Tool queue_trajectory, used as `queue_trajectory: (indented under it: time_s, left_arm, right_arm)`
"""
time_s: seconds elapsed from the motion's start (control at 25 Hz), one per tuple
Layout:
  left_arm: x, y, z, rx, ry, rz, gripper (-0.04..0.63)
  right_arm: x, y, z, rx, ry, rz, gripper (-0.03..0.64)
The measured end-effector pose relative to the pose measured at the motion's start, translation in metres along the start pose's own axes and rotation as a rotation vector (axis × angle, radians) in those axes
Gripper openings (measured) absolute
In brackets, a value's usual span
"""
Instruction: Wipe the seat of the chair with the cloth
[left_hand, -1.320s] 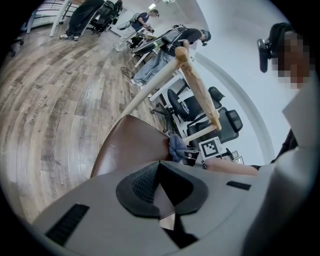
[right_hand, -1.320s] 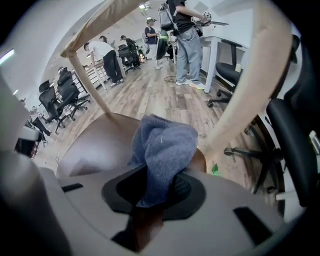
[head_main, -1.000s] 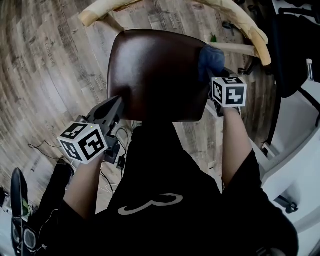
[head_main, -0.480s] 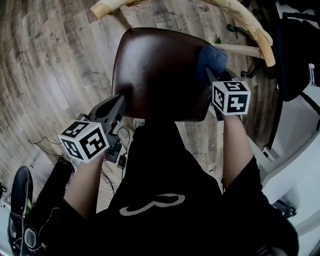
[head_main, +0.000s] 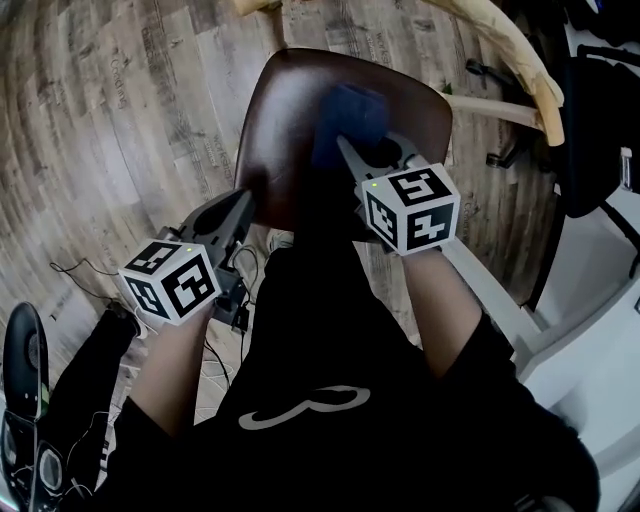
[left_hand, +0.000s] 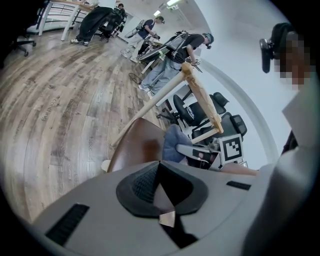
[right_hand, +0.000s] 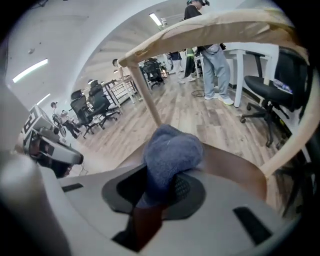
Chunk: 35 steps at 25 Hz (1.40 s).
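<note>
The blue cloth (head_main: 348, 115) sits bunched on the dark brown seat (head_main: 285, 130), about mid-seat and toward the back, so it is in contact with the surface it is meant to clean. The right hand-held gripper (head_main: 362, 150) has it: in the right gripper view the jaws are closed on the lower part of the cloth (right_hand: 170, 155), whose bulk swells out above them.

The left hand-held gripper (head_main: 238, 205) is at the seat's near left edge, with its jaws drawn together. It may be nipping the rim to steady the chair, but the left gripper view is too cramped there to be sure.

The pale wooden back rail (head_main: 505, 60) curves round the far side, and plank floor (head_main: 130, 120) lies beyond.

My judgement is that wiping is under way, not finished. The seat shows no streak or sheen to mark what has been covered, and the broad left half and the near edge would need passes.
</note>
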<state>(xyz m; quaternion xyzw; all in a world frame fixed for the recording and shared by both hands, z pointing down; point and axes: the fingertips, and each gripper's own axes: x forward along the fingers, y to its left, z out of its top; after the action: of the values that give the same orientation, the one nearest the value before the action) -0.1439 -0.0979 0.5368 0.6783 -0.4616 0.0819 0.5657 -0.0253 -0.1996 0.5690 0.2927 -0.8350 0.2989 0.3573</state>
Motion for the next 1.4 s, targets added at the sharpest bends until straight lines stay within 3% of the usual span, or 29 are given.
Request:
queue_trajectory:
  time_s: [0.2,0.48,0.88,1.4]
  left_arm:
    - [-0.008,0.01,-0.005,-0.022,-0.014,0.019,0.014]
    - [-0.016,0.02,-0.01,-0.047,-0.035,0.032,0.014]
    - [-0.02,0.029,-0.018,-0.072,-0.047,0.042,0.014]
    - [-0.024,0.029,-0.02,-0.063,-0.045,0.028,0.014]
  right_arm:
    - [0.032,0.052,0.01,-0.002,0.003,0.11,0.087]
    - [0.067,0.096,0.009,-0.05,0.04,0.182,0.087]
    - [0.102,0.099,-0.018,-0.064,0.134,0.131,0.087]
    - [0.093,0.082,-0.031,-0.055,0.159,0.053,0.087]
